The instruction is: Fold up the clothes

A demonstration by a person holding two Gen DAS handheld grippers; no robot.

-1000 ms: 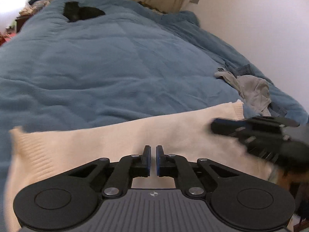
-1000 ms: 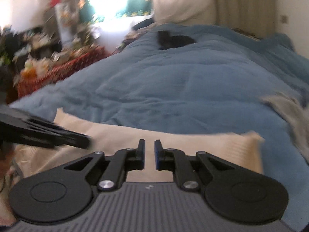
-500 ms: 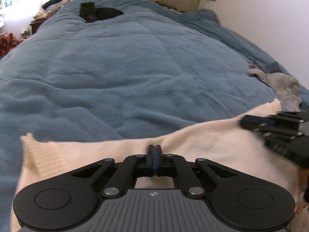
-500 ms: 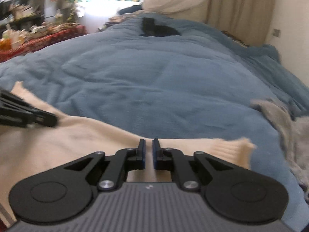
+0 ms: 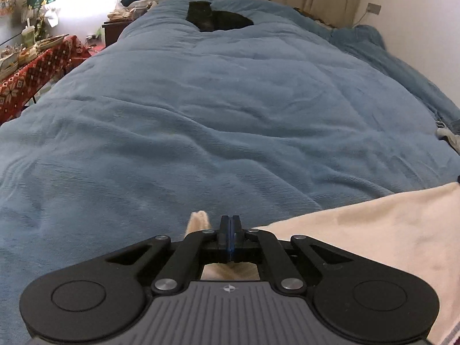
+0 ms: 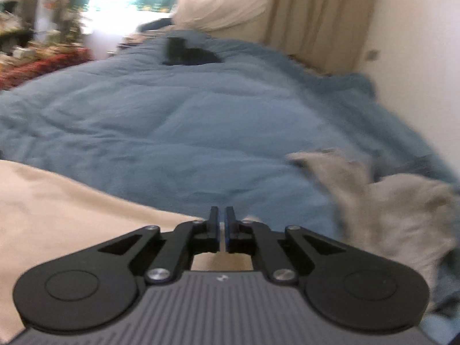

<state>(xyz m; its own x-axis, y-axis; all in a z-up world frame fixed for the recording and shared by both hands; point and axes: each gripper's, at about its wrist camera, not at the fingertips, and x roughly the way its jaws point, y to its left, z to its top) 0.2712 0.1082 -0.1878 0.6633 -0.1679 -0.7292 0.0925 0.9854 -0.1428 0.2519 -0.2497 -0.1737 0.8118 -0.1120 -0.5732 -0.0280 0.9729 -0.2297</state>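
Observation:
A cream knitted sweater (image 5: 359, 230) lies at the near edge of a blue duvet (image 5: 230, 115). My left gripper (image 5: 230, 221) is shut on the sweater's left end. A small tuft of cream cloth (image 5: 197, 220) sticks up just left of the fingers. In the right wrist view the sweater (image 6: 57, 207) spreads to the left, and my right gripper (image 6: 221, 212) is shut on its right end at the far edge. Cream cloth shows beneath both sets of fingers. This view is blurred by motion.
A crumpled grey garment (image 6: 402, 215) lies right of the right gripper, its tip showing in the left wrist view (image 5: 448, 136). A black garment (image 5: 215, 18) lies at the far end. A red patterned table (image 5: 26, 77) with clutter stands left. A white wall (image 5: 417, 28) is on the right.
Both grippers went from slightly open to shut on the sweater's far edge. They have moved along with the cloth, and neither gripper shows in the other's view any more.

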